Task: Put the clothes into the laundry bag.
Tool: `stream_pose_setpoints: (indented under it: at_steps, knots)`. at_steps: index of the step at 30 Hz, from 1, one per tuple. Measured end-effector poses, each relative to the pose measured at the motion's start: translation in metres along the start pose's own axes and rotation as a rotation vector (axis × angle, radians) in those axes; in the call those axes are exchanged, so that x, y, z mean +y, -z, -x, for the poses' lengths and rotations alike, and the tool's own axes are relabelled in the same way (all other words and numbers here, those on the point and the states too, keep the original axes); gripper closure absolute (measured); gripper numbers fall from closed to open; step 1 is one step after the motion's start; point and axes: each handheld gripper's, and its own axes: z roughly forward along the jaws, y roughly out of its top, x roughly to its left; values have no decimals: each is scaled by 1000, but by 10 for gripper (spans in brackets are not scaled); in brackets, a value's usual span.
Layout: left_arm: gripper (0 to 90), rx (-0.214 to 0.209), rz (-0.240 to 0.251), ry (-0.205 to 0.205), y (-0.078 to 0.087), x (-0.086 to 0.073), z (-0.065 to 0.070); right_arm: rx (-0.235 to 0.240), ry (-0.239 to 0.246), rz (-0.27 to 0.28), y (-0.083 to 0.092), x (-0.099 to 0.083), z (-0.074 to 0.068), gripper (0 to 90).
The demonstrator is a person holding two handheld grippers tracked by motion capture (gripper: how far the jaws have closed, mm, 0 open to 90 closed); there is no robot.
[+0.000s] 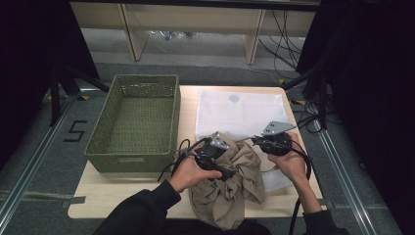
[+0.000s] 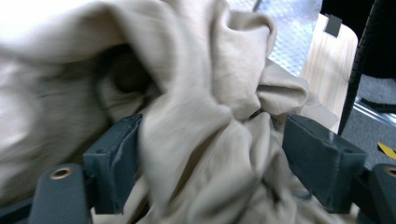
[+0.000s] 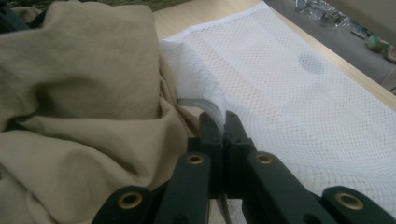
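At the table's near edge, the right gripper (image 3: 224, 122) pinches the white mesh laundry bag's (image 3: 299, 93) rim. The left gripper (image 2: 210, 154), jaws wide, straddles the beige garment (image 1: 230, 171): grab a fuller bunch before stuffing.

Looks like a lab / data-recording rig, not a home. Small wood table (image 1: 112, 203) stands alone mid-frame on grey floor, boxed in by black curtains (image 1: 29, 58) at left and right edges. Metal rails (image 1: 29, 161) run along the floor on both sides of the table. Tape "5" marker (image 1: 75, 131) on the floor at left, yellow-black tape bits (image 1: 84, 98) near the table corners. Loose cables (image 1: 288, 39) snake over the floor upper right and hang at the right edge. Plain pale benches or shelving frames (image 1: 132, 29) across the top of the frame, small clutter (image 1: 171, 35) under them. Fixed overhead camera, staged props: green basket (image 1: 100, 142), white mesh bag (image 1: 240, 115), beige cloth (image 1: 230, 193).
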Motion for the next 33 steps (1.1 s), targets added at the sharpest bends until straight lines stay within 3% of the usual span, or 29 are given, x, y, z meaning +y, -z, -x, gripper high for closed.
stream_pose_setpoints:
  at_steps: [4, 5, 7, 9, 10, 11, 13, 14, 16, 18, 20, 21, 23, 24, 25, 26, 27, 29, 31, 33]
  knots:
    - [317, -13, 7, 8, 2, -3, -4, 10, 8, 0, -1, 2, -2, 900]
    - [483, -32, 11, -11, -3, -4, -6, 4, 10, -1, -1, 3, -3, 900]
    - [534, -40, 11, -19, -6, -4, -7, 9, 6, -3, -2, 3, -4, 900]
    - [689, -60, 23, -35, -13, -2, -8, 11, 17, -3, -3, 4, -5, 900]
    - [775, -65, 48, -24, -19, 1, -3, 15, 10, -3, -3, 4, -6, 900]
    - [789, -65, 48, -24, -19, 1, -3, 15, 10, -3, -3, 4, -6, 900]
    - [800, -84, 49, -61, -28, 6, 3, 16, 27, 7, -3, 6, -7, 900]
    - [814, -71, 37, -68, -43, 8, 7, 21, 34, 10, -2, 8, -8, 900]
    - [817, -67, 30, -72, -51, 9, 8, 29, 29, 9, -3, 9, -9, 900]
    - [820, -74, 52, -31, -63, 10, 7, 33, 49, 6, -3, 10, -12, 900]
    - [807, -74, 83, 23, -66, 11, 2, 33, 35, 0, -3, 10, -14, 900]
    - [787, -74, 83, 23, -66, 11, 2, 32, 32, -3, -4, 9, -14, 900]
    - [665, -94, 72, 24, -59, 11, 3, 42, 45, -5, -5, 8, -14, 900]
    - [665, -105, 70, 16, -52, 10, 5, 42, 45, -5, -5, 8, -14, 900]
    - [513, -97, 72, 4, -43, 10, 6, 38, 44, 0, -4, 8, -12, 900]
    - [513, -82, 90, -17, -32, 10, 5, 38, 44, 0, -4, 8, -12, 900]
    - [469, -95, 103, 2, -20, 10, 5, 33, 37, 3, -3, 8, -11, 900]
    - [424, -36, 152, 17, 6, 9, -8, 41, 36, 0, -2, 7, -11, 900]
    - [386, 28, 167, 31, 20, 8, -21, 35, 37, 5, -1, 8, -10, 900]
    - [364, 77, 144, 43, 24, 7, -39, 33, 30, 1, -2, 8, -11, 900]
